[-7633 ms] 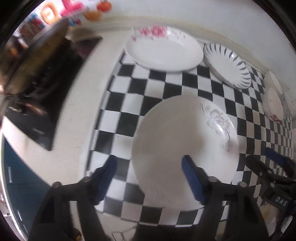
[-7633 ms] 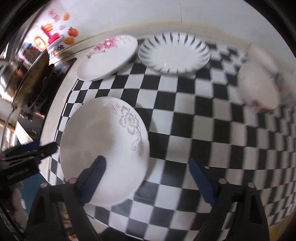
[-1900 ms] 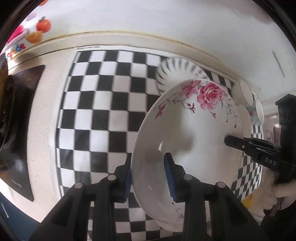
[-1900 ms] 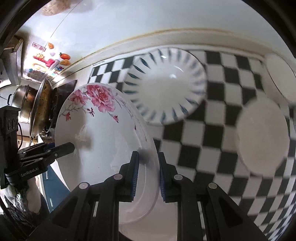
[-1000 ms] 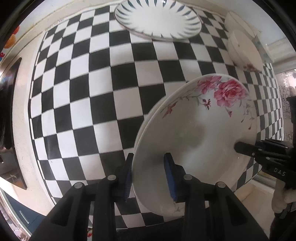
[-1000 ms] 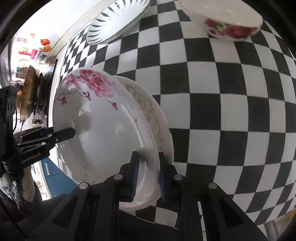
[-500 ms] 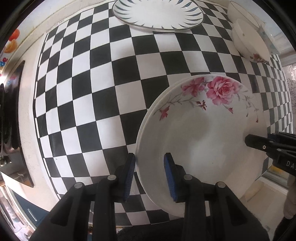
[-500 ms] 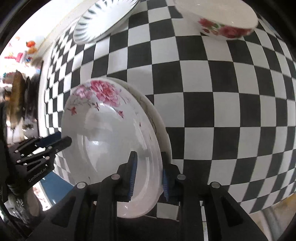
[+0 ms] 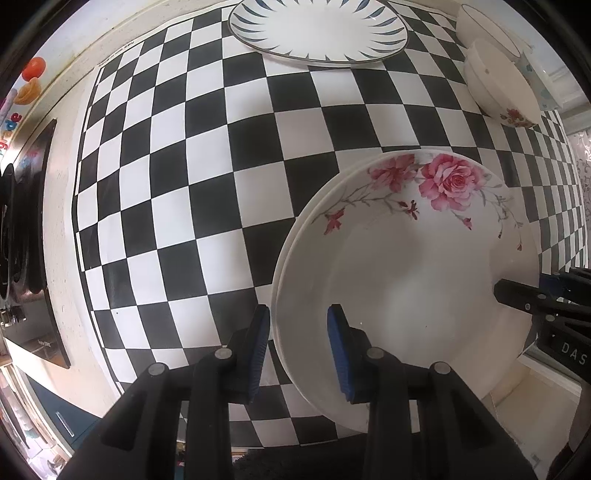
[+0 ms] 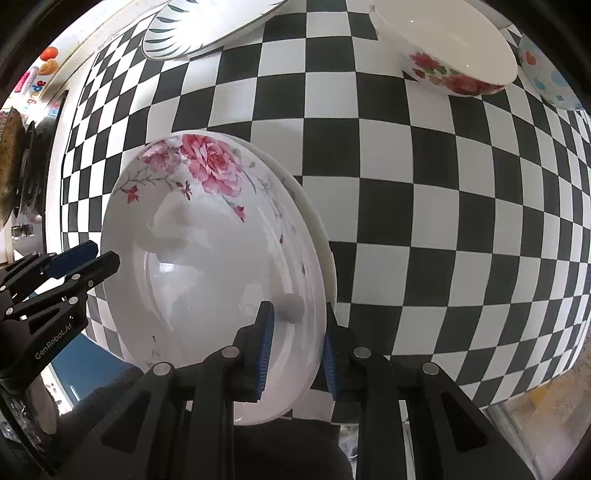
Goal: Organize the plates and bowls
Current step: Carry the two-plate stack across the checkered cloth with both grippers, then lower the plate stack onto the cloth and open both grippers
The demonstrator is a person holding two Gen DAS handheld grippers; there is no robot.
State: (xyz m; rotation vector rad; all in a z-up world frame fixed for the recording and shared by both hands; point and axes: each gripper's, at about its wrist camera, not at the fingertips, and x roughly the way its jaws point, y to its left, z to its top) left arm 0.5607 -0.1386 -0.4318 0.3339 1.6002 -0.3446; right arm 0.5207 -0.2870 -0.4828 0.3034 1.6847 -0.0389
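Note:
A white rose-pattern plate [image 9: 406,251] lies stacked on a second white plate [image 9: 295,236] near the front edge of the checkered counter; it also shows in the right wrist view [image 10: 207,240]. My left gripper [image 9: 297,343] straddles the plate's left rim, its jaws slightly parted around it. My right gripper [image 10: 295,343] straddles the right rim, jaws also slightly parted. The lower plate's edge [image 10: 321,236] shows beyond the upper one.
A blue-striped plate [image 9: 317,29] lies at the back. A floral bowl [image 10: 443,48] and a second bowl [image 9: 484,22] sit at the back right, next to a cup with coloured hearts [image 10: 546,77]. A stove [image 9: 22,236] is at the left.
Both grippers lowered the rose plate onto the other plate. In the last half second both pairs of jaws have widened slightly at the rim.

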